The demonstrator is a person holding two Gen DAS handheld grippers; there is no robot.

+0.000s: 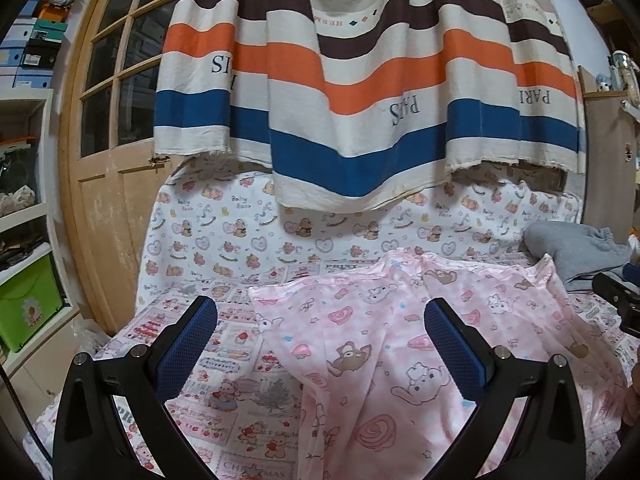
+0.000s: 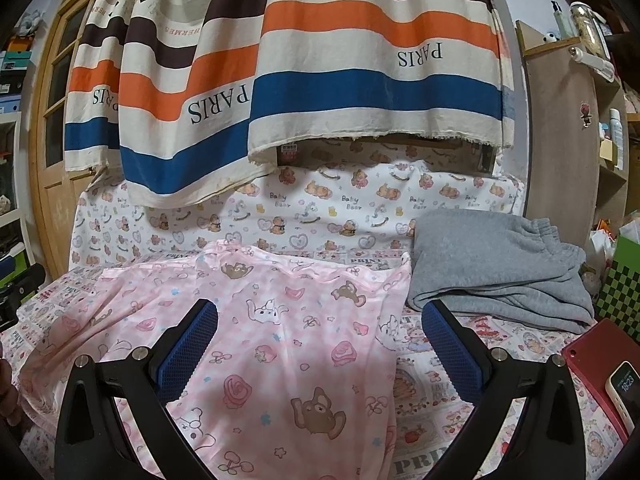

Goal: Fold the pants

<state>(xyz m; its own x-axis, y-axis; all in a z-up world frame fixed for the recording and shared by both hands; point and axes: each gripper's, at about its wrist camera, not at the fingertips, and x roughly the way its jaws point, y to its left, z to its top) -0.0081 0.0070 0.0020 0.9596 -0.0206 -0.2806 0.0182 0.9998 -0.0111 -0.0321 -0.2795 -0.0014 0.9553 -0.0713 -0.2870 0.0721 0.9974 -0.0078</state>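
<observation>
Pink pants point(image 1: 400, 344) printed with bears and roses lie spread on the bed, also seen in the right wrist view as pink pants point(image 2: 280, 332). My left gripper point(image 1: 320, 340) hovers open above their left part, nothing between its blue pads. My right gripper point(image 2: 320, 340) is open too, over the pants' right part, with its right finger point(image 2: 452, 344) past the cloth's edge. A black part of the right gripper point(image 1: 616, 300) shows at the left view's right edge.
Folded grey sweatpants point(image 2: 500, 268) lie at the back right of the bed. A red box point(image 2: 600, 364) with a phone point(image 2: 622, 392) sits at the right. A striped curtain point(image 1: 360, 80) hangs behind. A wooden door point(image 1: 108, 160) and shelves point(image 1: 24, 240) stand left.
</observation>
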